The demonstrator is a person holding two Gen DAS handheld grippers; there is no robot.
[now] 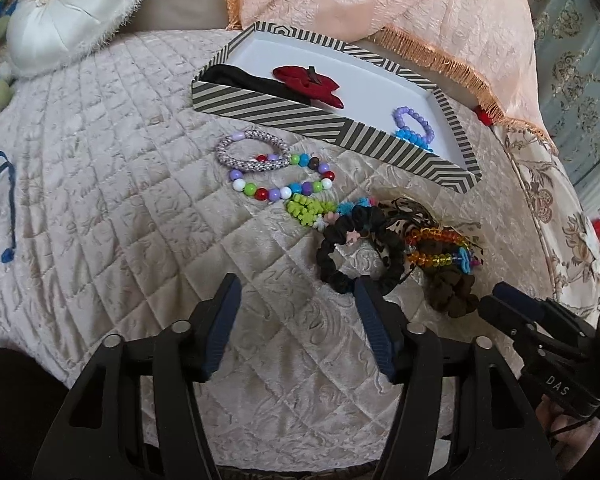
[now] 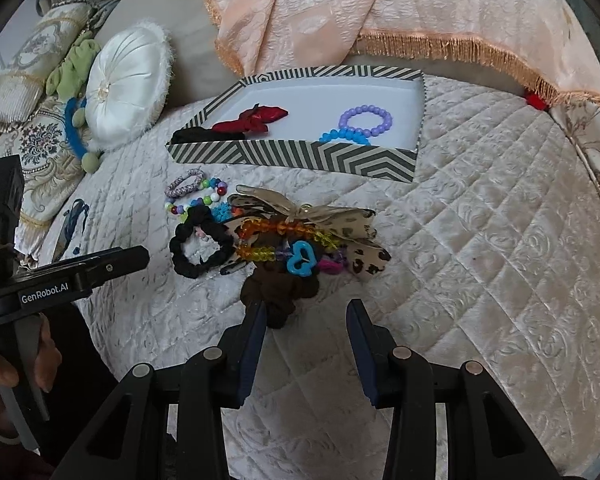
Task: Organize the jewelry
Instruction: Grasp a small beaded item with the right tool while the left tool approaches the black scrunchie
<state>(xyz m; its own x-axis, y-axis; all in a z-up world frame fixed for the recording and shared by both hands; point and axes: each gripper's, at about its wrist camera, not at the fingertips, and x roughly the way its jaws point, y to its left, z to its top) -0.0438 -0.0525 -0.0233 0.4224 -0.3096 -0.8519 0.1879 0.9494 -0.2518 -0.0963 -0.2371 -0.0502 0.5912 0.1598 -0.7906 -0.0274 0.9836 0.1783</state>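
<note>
A striped box (image 1: 332, 120) (image 2: 300, 156) on the quilt holds a red bow (image 1: 308, 84), a black band (image 1: 252, 76) and purple (image 2: 366, 120) and blue bead bracelets (image 2: 344, 136). In front lies a heap: lilac woven bracelet (image 1: 252, 152), multicoloured bead bracelet (image 1: 284, 184), green tie (image 1: 308, 208), black scrunchie (image 1: 328, 240) (image 2: 180, 248), orange bead bracelet (image 2: 280, 228), leopard bow (image 2: 360, 240), brown scrunchie (image 2: 280, 292). My left gripper (image 1: 296, 284) is open over bare quilt, its right fingertip at the black scrunchie's rim. My right gripper (image 2: 306, 306) is open, its left fingertip beside the brown scrunchie.
A white round cushion (image 1: 72, 12) (image 2: 128, 84) lies at the back left, and a peach fringed cloth (image 1: 380, 0) hangs behind the box. A blue cord (image 1: 0, 200) lies on the quilted cover (image 1: 100, 160) at the far left. A hand (image 2: 4, 368) holds the left gripper's handle.
</note>
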